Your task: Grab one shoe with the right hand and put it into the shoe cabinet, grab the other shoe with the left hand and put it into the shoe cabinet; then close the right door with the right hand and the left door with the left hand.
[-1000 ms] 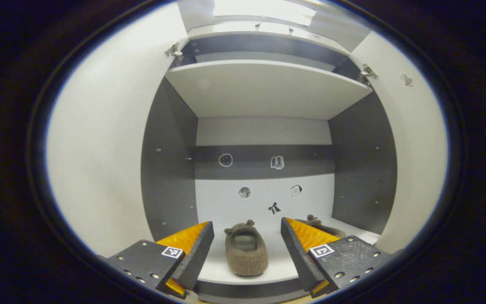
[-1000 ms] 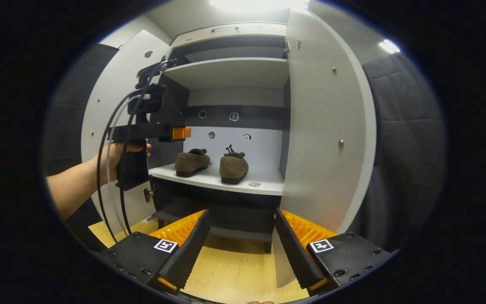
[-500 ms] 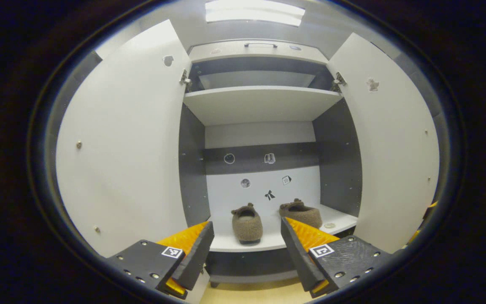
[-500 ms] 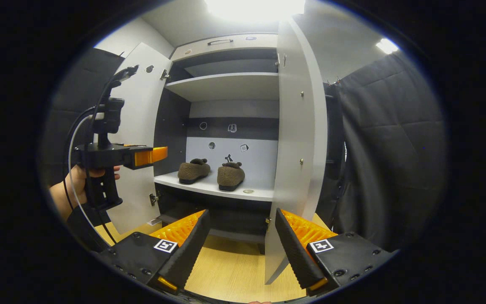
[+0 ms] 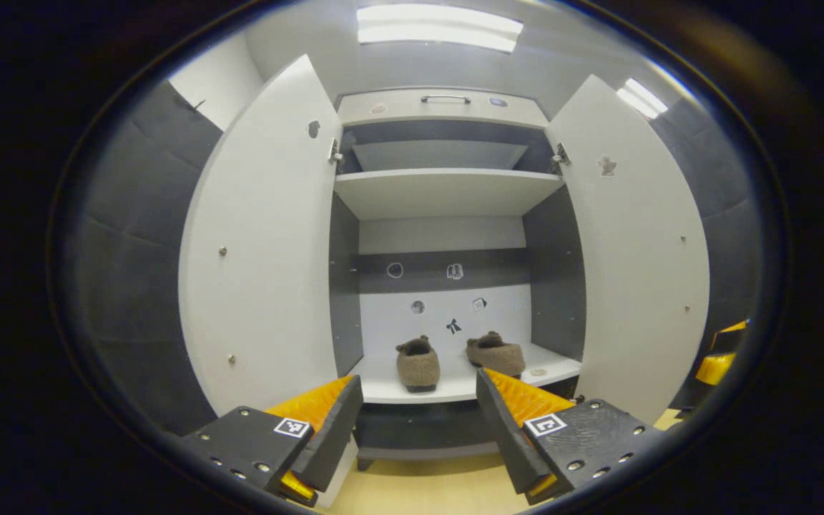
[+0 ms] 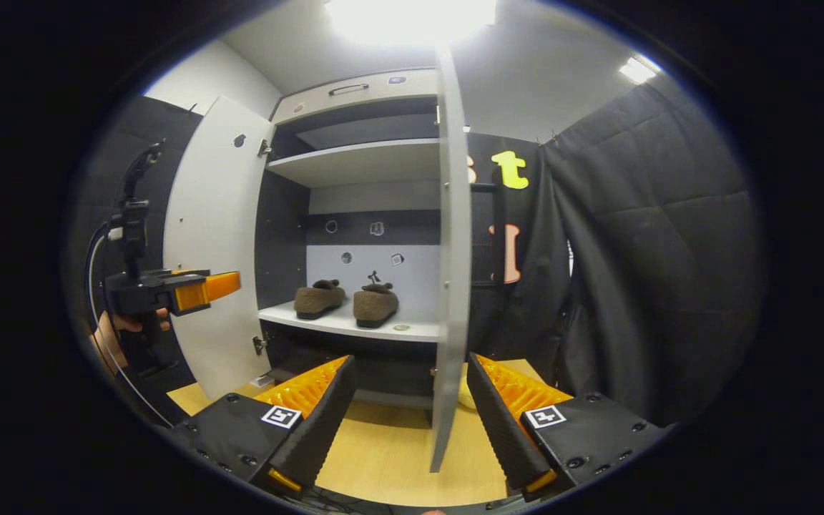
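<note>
**Both shoes shelved, both doors open**

We see the two brown shoes side by side on the white shelf [image 5: 455, 390] of the shoe cabinet [image 5: 444, 107]: the left shoe [image 5: 418, 365] and the right shoe [image 5: 496, 354] in the left gripper view, the same pair in the right gripper view. We judge the placing steps done. What is left is the closing: the right door [image 6: 451, 272] stands edge-on in front of the cabinet opening, and the left door [image 5: 262, 243] swings wide from the cabinet's left side.

The left tool [image 5: 419, 422] has its fingers spread and holds nothing. The right tool [image 6: 408, 411] is likewise spread and empty, set back from the cabinet over the wooden floor [image 6: 390, 458]; we judge it is placed to push the right door next.

Small stickers [image 5: 453, 271] dot the cabinet's back wall; we can read no writing or brand on them. Each tool carries a square black-and-white marker [image 5: 292, 427].
</note>
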